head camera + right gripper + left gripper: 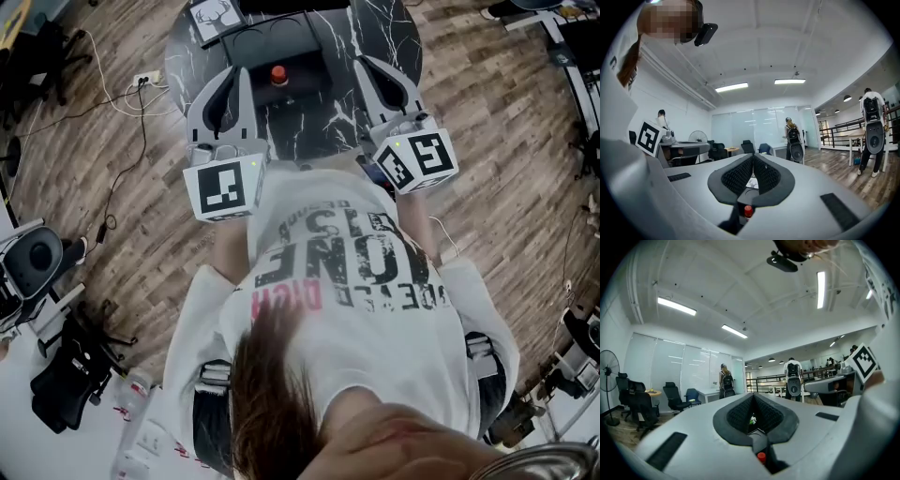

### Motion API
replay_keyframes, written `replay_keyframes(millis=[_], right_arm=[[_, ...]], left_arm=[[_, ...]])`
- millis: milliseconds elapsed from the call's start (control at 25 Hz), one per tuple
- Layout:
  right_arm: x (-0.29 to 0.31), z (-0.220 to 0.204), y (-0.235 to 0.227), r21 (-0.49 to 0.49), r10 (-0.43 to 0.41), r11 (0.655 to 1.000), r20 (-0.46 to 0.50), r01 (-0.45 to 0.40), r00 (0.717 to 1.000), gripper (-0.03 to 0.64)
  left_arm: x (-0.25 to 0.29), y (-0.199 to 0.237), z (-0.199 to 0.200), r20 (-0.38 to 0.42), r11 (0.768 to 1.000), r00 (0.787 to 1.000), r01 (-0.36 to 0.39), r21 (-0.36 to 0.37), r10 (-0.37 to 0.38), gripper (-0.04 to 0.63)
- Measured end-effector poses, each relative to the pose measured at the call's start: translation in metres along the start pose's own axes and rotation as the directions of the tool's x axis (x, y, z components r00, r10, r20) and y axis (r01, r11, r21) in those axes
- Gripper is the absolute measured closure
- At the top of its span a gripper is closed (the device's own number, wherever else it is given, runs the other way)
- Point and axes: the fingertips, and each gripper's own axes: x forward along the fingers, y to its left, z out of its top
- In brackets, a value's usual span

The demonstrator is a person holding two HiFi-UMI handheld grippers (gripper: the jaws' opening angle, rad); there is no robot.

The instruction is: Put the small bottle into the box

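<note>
Bare table top (319, 112) lies open around the small bottle (278, 74).

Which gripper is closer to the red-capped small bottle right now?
Left. The left gripper ends just to the left of the small bottle, not touching it. The right gripper ends farther off on the bottle's right. Both are shut.
</note>
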Motion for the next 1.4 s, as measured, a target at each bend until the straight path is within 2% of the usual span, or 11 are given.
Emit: replay_keyframes(millis=[440, 1040, 1400], right_arm=[[-0.005, 0.002, -0.004, 0.006, -0.009, 1.0, -0.013, 0.009, 1.0, 0.61], [-0.011, -0.019, 0.011, 0.016, 0.011, 1.0, -0.061, -0.01, 0.998, 0.609], [-0.011, -0.018, 0.006, 0.017, -0.02, 1.0, -0.06, 0.021, 0.998, 0.611]], left_arm=[[0.0, -0.005, -0.002, -0.001, 0.999, 1.0, 0.015, -0.033, -0.015, 0.591], [-0.009, -0.012, -0.017, -0.014, 0.997, 0.999, 0.033, -0.064, -0.034, 0.592], [-0.01, -0.014, -0.019, -0.018, 0.996, 0.999, 0.049, -0.078, -0.051, 0.591]])
